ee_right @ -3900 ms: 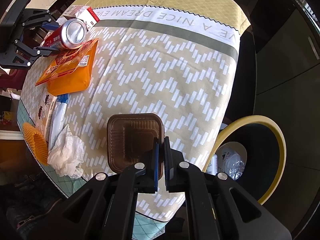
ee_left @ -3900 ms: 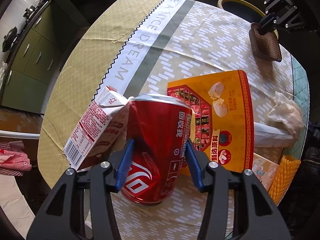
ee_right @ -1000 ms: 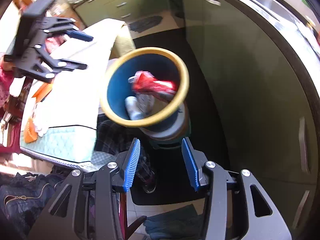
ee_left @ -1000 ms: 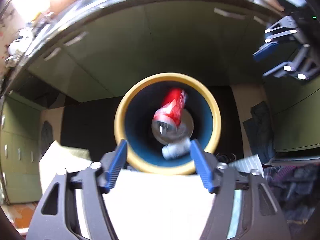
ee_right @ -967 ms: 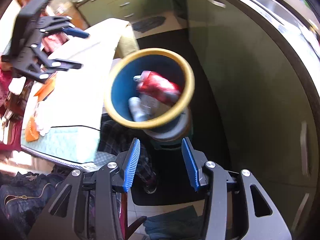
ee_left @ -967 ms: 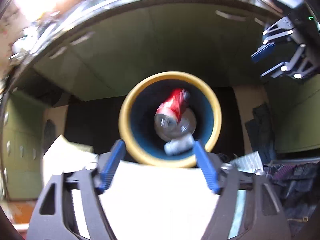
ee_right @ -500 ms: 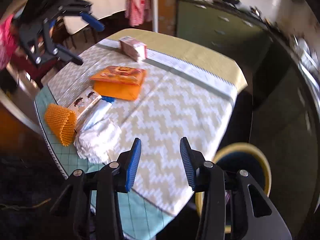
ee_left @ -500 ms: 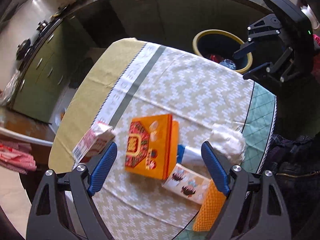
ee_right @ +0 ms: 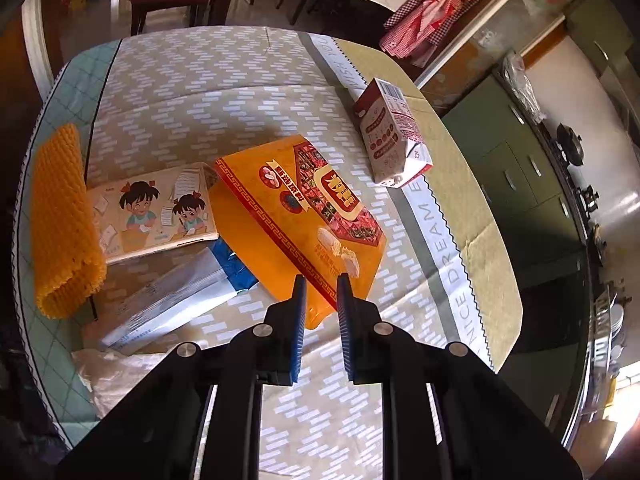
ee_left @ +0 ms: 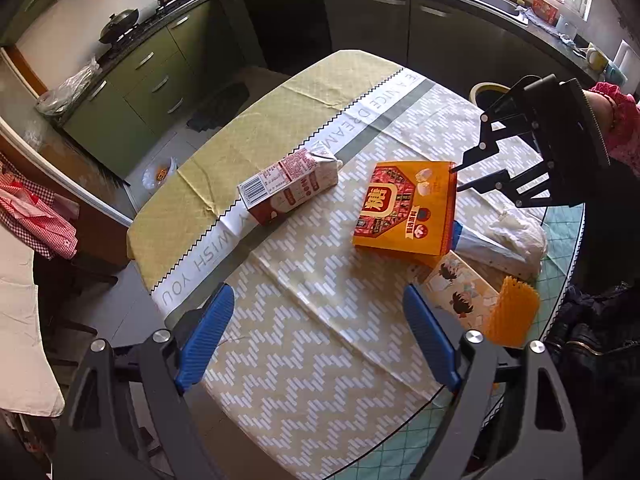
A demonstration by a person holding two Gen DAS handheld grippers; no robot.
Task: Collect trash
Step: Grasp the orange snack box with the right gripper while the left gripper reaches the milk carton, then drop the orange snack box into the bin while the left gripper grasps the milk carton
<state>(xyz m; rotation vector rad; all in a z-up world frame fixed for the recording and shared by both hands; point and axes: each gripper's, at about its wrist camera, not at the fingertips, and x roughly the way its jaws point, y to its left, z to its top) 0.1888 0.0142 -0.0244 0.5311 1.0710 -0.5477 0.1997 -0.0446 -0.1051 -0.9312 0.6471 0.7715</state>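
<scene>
A red-and-white milk carton [ee_left: 288, 186] [ee_right: 390, 140] lies on its side on the tablecloth [ee_left: 320, 360]. Right of it lies a flat orange snack bag [ee_left: 406, 208] [ee_right: 304, 216]. My left gripper [ee_left: 316, 300] hangs open and wide above bare cloth, nearer than both, holding nothing. My right gripper [ee_right: 321, 284] [ee_left: 456, 179] hovers at the bag's edge. Its jaws are closing to a narrow gap, the bag's corner shows in that gap, and the pads do not press on it.
An illustrated booklet [ee_right: 156, 208], a rolled orange mesh [ee_right: 60, 220], a white-and-blue pouch [ee_right: 176, 296] and crumpled tissue [ee_left: 520, 228] crowd the table's edge beside the bag. The yellow-rimmed bin [ee_left: 486, 90] stands beyond the table. Green cabinets line the walls.
A second ago both grippers were over the bin with the red can inside. Both have swung back over the table, and the right jaws have narrowed near the orange bag.
</scene>
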